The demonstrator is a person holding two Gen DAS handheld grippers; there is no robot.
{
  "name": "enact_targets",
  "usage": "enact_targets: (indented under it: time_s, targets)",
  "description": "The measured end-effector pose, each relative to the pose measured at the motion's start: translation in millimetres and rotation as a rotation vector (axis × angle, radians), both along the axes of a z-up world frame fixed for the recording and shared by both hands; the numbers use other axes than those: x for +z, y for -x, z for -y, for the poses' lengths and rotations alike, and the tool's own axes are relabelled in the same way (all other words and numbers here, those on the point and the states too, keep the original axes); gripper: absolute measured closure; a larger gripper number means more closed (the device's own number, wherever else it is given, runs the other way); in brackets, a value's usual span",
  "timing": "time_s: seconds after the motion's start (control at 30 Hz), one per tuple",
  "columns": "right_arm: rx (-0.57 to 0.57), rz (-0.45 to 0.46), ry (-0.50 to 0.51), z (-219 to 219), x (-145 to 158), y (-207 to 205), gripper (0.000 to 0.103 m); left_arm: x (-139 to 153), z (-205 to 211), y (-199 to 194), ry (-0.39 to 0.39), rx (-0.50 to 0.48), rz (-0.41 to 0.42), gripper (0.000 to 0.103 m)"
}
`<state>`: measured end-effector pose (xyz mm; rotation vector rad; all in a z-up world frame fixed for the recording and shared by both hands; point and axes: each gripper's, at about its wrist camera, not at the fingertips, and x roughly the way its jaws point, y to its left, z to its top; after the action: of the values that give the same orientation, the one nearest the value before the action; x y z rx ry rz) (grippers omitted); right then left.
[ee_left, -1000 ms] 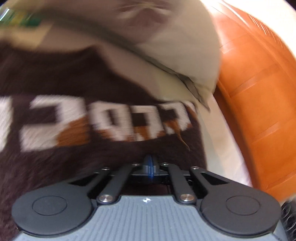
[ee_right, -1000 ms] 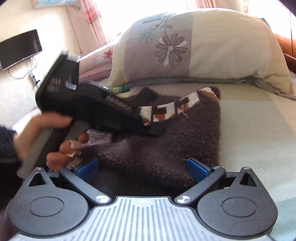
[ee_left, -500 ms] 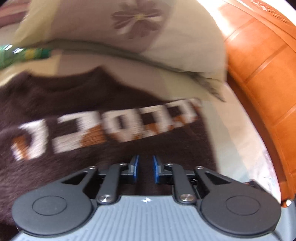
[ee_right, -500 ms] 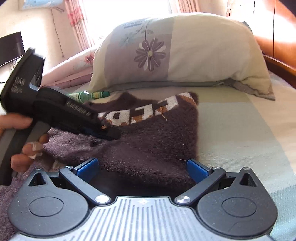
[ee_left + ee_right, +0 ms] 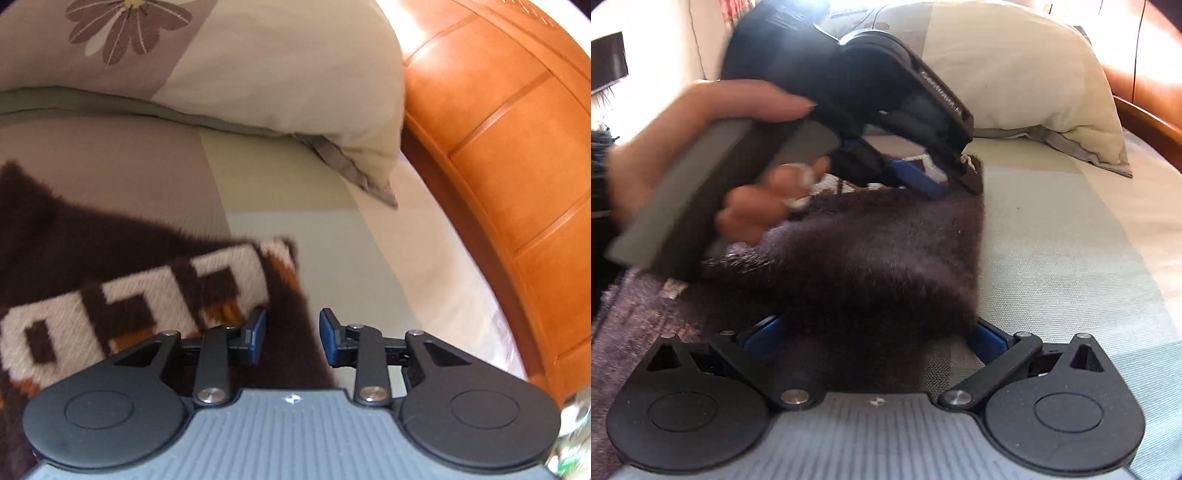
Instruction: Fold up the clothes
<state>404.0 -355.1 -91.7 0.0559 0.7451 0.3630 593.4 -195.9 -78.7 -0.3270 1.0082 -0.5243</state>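
Note:
A fuzzy dark brown sweater [image 5: 110,251] with a white and orange lettered band lies on the bed. In the left wrist view my left gripper [image 5: 292,336] is open, and the sweater's right edge runs between its blue pads. The right wrist view shows the sweater [image 5: 868,258] folded over, its straight edge on the right. A hand [image 5: 701,122] holds the left gripper [image 5: 945,177] at the sweater's far right corner. My right gripper [image 5: 875,338] stands wide open, straddling the sweater's near edge.
A flowered pillow [image 5: 258,74] lies just beyond the sweater, against the orange wooden headboard [image 5: 517,166]. Pale green bedsheet [image 5: 1071,258] stretches to the right of the sweater. A dark screen [image 5: 605,62] hangs on the far left wall.
My left gripper went from shut to open and let the sweater's corner down. It moved right along the lettered band to the far right corner. The right gripper stayed open at the near edge.

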Motion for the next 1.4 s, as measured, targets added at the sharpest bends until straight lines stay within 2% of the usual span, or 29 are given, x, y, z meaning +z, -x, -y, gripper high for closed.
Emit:
enact_targets:
  time_s: [0.07,0.17,0.37,0.5,0.6,0.67,0.73,0.77,0.87,0.97,1.07,1.1,1.2,1.3,1.4]
  targets:
    - [0.005,0.008,-0.011,3,2,3,0.000,7,3,-1,-0.011,0.000,0.010,0.073]
    - [-0.001,0.065,-0.041,8,12,13,0.000,21,6,5,-0.019,-0.020,0.073,0.072]
    - [0.050,0.187,-0.249,22,34,39,0.000,18,16,-6,-0.076,-0.015,0.087,0.069]
    - [0.072,0.235,-0.227,18,37,46,0.000,13,24,-12,-0.094,-0.035,0.080,0.067]
    - [0.073,0.227,-0.227,20,35,46,0.000,26,15,-4,-0.081,-0.057,0.095,0.066]
    - [0.058,0.217,-0.227,24,33,46,0.000,33,3,6,-0.041,-0.050,0.106,0.057]
    - [0.041,0.210,-0.231,29,31,47,0.000,29,-8,15,0.011,-0.032,0.101,0.037]
    - [0.033,0.207,-0.235,31,29,48,0.000,23,-8,16,0.000,-0.029,0.097,0.036]
    - [0.019,0.199,-0.253,32,29,49,0.000,1,2,14,-0.109,0.006,0.107,0.037]
    - [0.025,0.217,-0.234,29,30,49,0.000,9,7,8,-0.122,0.023,0.108,0.036]
    - [0.032,0.229,-0.197,27,30,51,0.000,29,0,13,-0.088,0.012,0.092,0.036]
    - [0.030,0.226,-0.189,27,29,50,0.000,32,-2,20,-0.068,-0.001,0.086,0.032]
    - [0.035,0.216,-0.202,29,30,50,0.000,41,-9,39,-0.008,-0.043,0.062,0.029]
    - [0.091,0.210,-0.220,35,32,52,0.000,34,-14,61,0.045,-0.078,0.010,0.028]
    - [0.174,0.201,-0.205,40,34,58,0.000,11,-19,75,0.050,-0.051,-0.047,0.023]
